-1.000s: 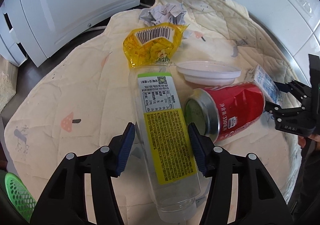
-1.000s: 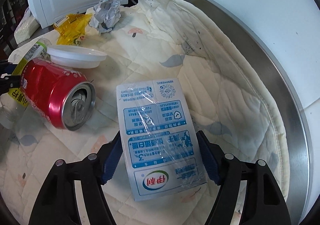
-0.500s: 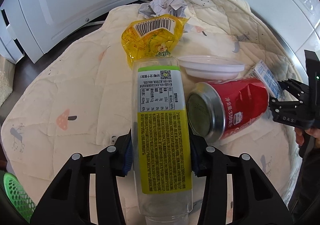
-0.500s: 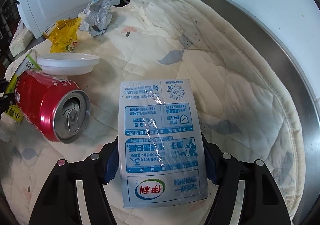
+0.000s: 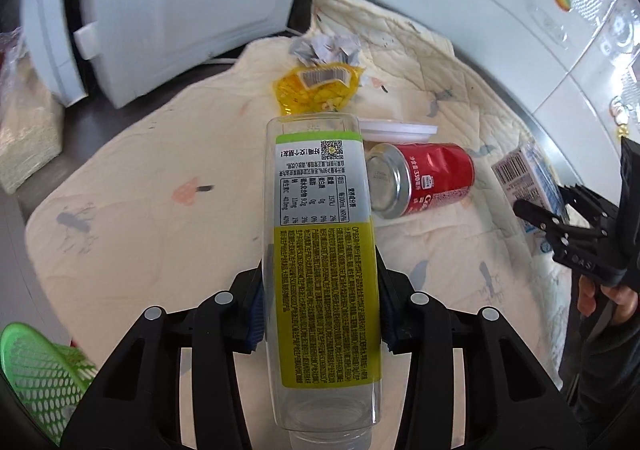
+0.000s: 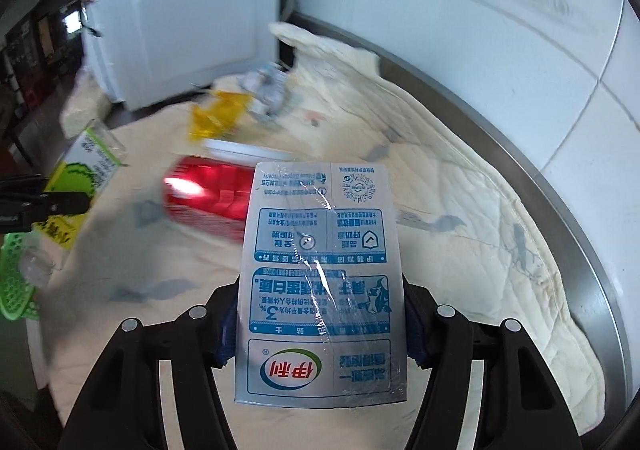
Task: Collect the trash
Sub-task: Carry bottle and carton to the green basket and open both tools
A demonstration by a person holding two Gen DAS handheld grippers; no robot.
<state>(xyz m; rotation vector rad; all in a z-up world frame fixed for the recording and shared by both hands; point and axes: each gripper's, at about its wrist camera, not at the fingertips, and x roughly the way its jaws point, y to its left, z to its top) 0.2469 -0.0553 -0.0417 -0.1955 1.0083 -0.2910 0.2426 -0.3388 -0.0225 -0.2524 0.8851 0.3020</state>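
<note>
Cream quilted mat [image 5: 132, 218] on steel counter, tiled wall behind. Left gripper [image 5: 320, 314] pinches clear yellow-labelled plastic bottle [image 5: 320, 250], lifted; right gripper [image 6: 320, 326], jaws closing, clamps blue-white milk carton [image 6: 320, 282]. Left on mat: red drink can [image 5: 420, 178], white plastic lid [image 5: 396, 129], yellow wrapper [image 5: 316, 94], crumpled paper [image 5: 326, 48]. Green mesh basket [image 5: 36, 374] at near-left edge; open mat between.

A clear bottle [image 5: 320, 250] carries a yellow-green label with black print at frame centre; right of it lies a red can [image 5: 424, 180]. The milk carton [image 6: 322, 282] is silver-white with blue panels and a green-red logo, over a cream quilt [image 5: 140, 210] patterned with grey and pink shapes.
</note>
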